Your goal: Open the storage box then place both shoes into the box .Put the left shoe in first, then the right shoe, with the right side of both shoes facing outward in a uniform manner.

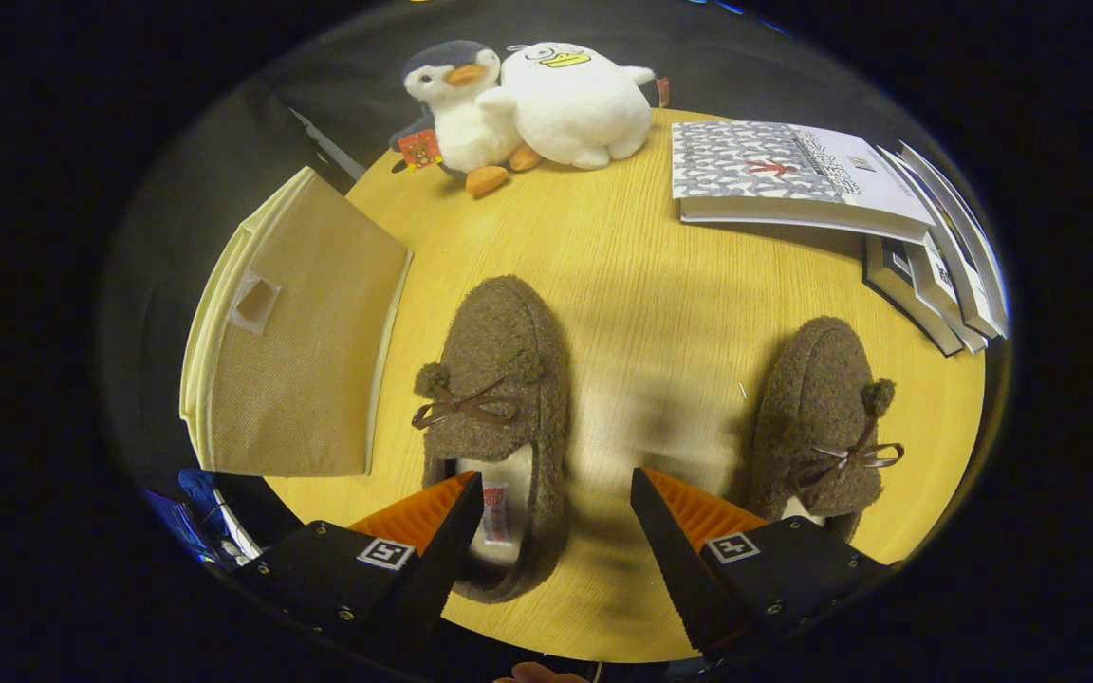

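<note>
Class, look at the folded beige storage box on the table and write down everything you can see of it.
The storage box is beige woven-looking fabric with paler cream edges, and a small pull tab sits on its upper face. It looks closed and collapsed flat. It lies at the table edge, beside the nearer brown slipper without touching it. The open gripper is apart from it.

2 fuzzy brown slippers with bows lie flat, toes pointing away: the left shoe (499, 398) partly under the gripper's (556, 512) left finger, the right shoe (822, 417) just outside its right finger. the beige storage box (295, 327), lid closed, sits beyond-left.
</note>
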Tool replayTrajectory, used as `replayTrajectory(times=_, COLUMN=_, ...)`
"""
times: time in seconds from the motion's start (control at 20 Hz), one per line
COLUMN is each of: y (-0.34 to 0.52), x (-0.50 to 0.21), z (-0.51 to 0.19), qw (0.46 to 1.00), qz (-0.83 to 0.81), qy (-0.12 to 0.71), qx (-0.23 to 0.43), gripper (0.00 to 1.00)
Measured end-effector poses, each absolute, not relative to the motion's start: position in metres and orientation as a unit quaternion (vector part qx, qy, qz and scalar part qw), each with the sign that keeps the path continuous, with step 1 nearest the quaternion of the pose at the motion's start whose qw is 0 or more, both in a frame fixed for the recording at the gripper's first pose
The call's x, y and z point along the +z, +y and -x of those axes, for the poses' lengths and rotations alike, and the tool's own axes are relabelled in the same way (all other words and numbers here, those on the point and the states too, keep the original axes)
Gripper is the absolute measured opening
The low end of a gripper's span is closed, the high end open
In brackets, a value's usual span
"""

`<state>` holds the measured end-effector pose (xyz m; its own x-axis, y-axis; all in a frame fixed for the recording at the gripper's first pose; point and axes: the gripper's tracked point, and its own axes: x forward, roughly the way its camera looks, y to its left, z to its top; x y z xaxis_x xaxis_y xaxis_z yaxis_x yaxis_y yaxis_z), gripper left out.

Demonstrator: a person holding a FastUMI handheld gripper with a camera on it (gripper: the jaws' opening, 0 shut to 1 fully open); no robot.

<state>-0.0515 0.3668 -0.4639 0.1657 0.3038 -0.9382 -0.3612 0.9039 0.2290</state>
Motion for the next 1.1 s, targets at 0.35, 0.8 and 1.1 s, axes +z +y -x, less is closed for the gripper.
replayTrajectory(times=0.35, y=0.381, x=-0.478, z=0.048, qw=0.739, qz=0.008, qy=0.640, qx=0.210, gripper=0.30)
replayTrajectory(times=0.8, y=0.397, x=-0.426, z=0.052, qw=0.729, qz=-0.037, qy=0.639, qx=0.242, gripper=0.00)
replayTrajectory(times=1.1, y=0.413, x=-0.341, z=0.045, qw=0.749, qz=-0.049, qy=0.598, qx=0.282, gripper=0.00)
